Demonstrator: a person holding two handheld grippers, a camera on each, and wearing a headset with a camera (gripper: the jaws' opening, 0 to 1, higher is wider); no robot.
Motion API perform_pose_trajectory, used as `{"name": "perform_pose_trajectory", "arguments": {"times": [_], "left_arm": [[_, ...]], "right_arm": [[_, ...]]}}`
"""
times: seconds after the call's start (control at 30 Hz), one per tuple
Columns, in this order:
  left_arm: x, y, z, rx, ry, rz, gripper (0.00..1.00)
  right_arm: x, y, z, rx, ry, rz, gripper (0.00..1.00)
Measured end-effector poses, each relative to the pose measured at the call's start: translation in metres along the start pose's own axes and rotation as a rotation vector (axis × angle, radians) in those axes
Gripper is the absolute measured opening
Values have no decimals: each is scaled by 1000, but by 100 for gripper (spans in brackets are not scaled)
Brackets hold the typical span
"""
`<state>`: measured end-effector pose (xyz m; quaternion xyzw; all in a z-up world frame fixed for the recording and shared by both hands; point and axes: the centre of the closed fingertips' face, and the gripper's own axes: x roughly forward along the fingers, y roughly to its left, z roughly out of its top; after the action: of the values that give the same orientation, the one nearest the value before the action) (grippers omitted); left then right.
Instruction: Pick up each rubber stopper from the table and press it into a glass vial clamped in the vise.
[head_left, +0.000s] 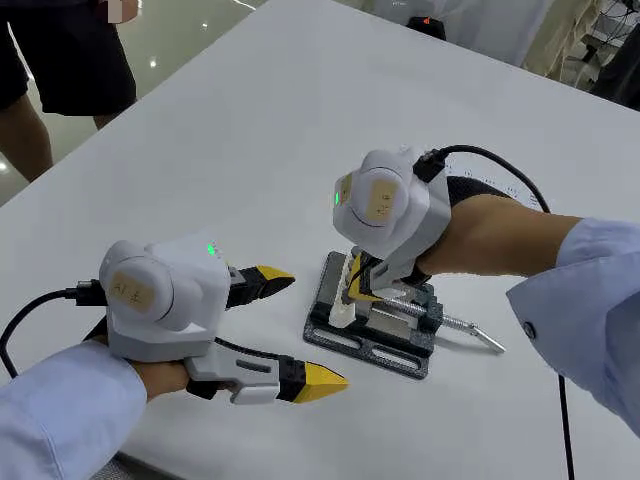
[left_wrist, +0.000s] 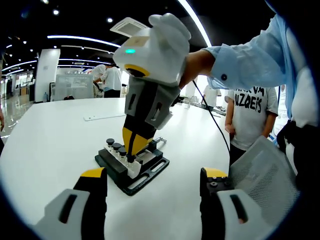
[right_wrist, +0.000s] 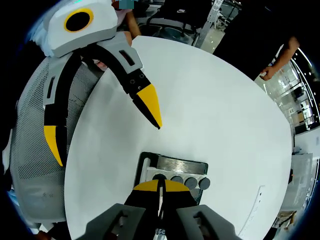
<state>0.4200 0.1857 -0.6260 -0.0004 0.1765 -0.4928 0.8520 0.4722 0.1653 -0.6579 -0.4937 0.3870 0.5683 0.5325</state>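
Observation:
A black vise (head_left: 345, 338) stands on the white table (head_left: 250, 130) and clamps a row of several glass vials (left_wrist: 131, 169), each capped with a dark rubber stopper (right_wrist: 190, 181). My right gripper (head_left: 355, 290) points down over the row's near end. Its jaws are shut, and the tips (left_wrist: 132, 152) rest on the end stopper (right_wrist: 160, 177). In its own view my right gripper (right_wrist: 160, 192) shows only a thin slit between the yellow pads. My left gripper (head_left: 300, 327) hovers open left of the vise with nothing between its fingers (left_wrist: 92, 176). From the right gripper view, my left gripper (right_wrist: 104, 131) shows spread wide.
The vise's metal handle (head_left: 472, 330) sticks out to the right. A black cable (head_left: 500, 165) trails from my right gripper. A person in dark shorts (head_left: 60, 60) stands at the table's far left. Grey mesh (left_wrist: 260, 170) lies at the near table edge. Other people (left_wrist: 247, 115) stand behind.

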Motion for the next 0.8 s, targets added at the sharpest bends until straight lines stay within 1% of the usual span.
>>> {"name": "perform_pose_trajectory", "arguments": {"times": [0.37, 0.57, 0.8], "left_arm": [[0, 1, 0, 2, 0, 0, 73], [0, 1, 0, 1, 0, 1, 73], [0, 0, 0, 2, 1, 1, 73]], "right_arm": [[1, 0, 1, 32, -6, 2, 0], [1, 0, 1, 23, 1, -7, 0], [2, -1, 0, 32, 8, -6, 0]]}}
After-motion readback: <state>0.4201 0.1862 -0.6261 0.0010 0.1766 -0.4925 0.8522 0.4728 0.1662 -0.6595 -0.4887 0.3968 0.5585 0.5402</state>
